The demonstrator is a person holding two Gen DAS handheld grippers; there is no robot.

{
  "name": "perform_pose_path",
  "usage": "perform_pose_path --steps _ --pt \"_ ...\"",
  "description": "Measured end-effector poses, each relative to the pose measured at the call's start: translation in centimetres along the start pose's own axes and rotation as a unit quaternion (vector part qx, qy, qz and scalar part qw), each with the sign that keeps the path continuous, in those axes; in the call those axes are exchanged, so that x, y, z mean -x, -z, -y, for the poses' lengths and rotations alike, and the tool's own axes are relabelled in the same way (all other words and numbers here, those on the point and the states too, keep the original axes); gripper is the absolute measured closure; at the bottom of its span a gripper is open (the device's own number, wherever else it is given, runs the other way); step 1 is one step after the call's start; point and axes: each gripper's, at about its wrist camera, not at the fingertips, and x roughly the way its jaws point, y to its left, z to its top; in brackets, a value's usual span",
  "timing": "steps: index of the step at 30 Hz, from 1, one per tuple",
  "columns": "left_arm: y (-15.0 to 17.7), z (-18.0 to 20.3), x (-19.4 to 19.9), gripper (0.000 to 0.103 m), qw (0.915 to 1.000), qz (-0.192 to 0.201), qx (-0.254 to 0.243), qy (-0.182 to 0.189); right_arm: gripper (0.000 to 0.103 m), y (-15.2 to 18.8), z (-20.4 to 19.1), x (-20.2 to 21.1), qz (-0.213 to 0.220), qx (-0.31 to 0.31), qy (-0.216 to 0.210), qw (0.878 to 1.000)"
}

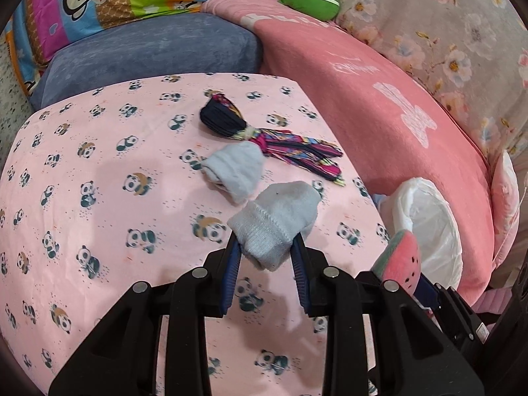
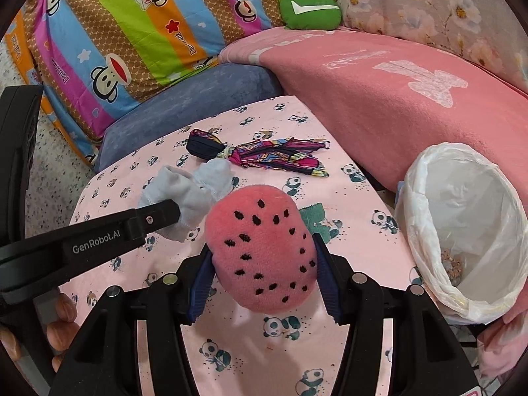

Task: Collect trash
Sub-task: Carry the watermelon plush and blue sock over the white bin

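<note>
The left gripper (image 1: pixel 265 247) is clamped on a pale blue knitted sock (image 1: pixel 275 222), held above the panda-print sheet (image 1: pixel 99 171). The right gripper (image 2: pixel 262 264) squeezes a fuzzy pink watermelon plush (image 2: pixel 260 250) dotted with black seeds, near the white-lined bin (image 2: pixel 462 227).

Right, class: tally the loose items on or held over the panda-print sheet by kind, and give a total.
Pale blue knitted socks: 2, one lying on the sheet, one held in the left gripper
Pink watermelon plush toy: 1, held in the right gripper
Folded multicoloured umbrella: 1
Total: 4
</note>
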Motion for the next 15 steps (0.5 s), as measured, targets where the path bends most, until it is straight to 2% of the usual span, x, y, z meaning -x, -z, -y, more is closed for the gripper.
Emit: perform_pose_path --steps 15 --pt "1.7 8.4 -0.4 0.074 0.9975 -0.015 -0.066 0.023 0.049 0.4 8.8 3.9 0.034 -0.075 0.035 0.996"
